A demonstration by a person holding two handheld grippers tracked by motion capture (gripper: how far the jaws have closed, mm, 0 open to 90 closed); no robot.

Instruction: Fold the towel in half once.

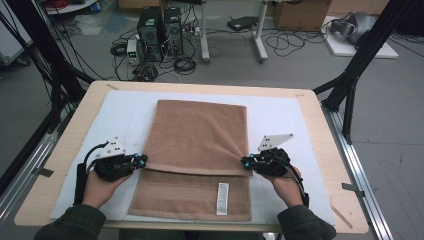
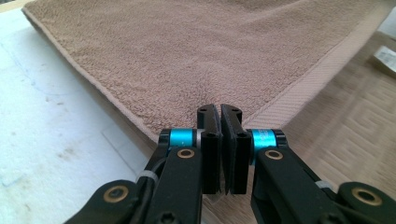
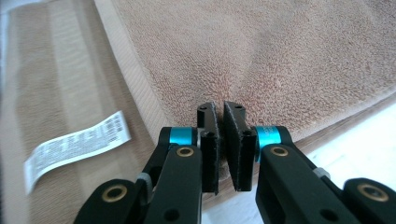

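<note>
Towel first: the brown terry-cloth towel (image 1: 200, 150) lies folded on the white mat, and you have a corner of its upper layer pinched in each claw. Your left gripper (image 2: 220, 122) has its jaws pressed together on the left corner of the folded edge, terry puckering just ahead of them; your right gripper (image 3: 221, 120) is clamped the same way on the right corner. Holding both corners at once keeps that hemmed edge taut and level, so the layer should travel as one sheet, probably into another fold. Beneath it, the lower layer stays flat toward you, with the white care label (image 1: 222, 198) face up near its right side.

Outward from there, the white padded mat (image 1: 280, 120) covers most of the pale wooden tabletop (image 1: 320, 125). Beyond the table, on a grey floor, stand two black computer towers (image 1: 160, 30) amid tangled cables, with cardboard boxes (image 1: 300, 12) farther back.
</note>
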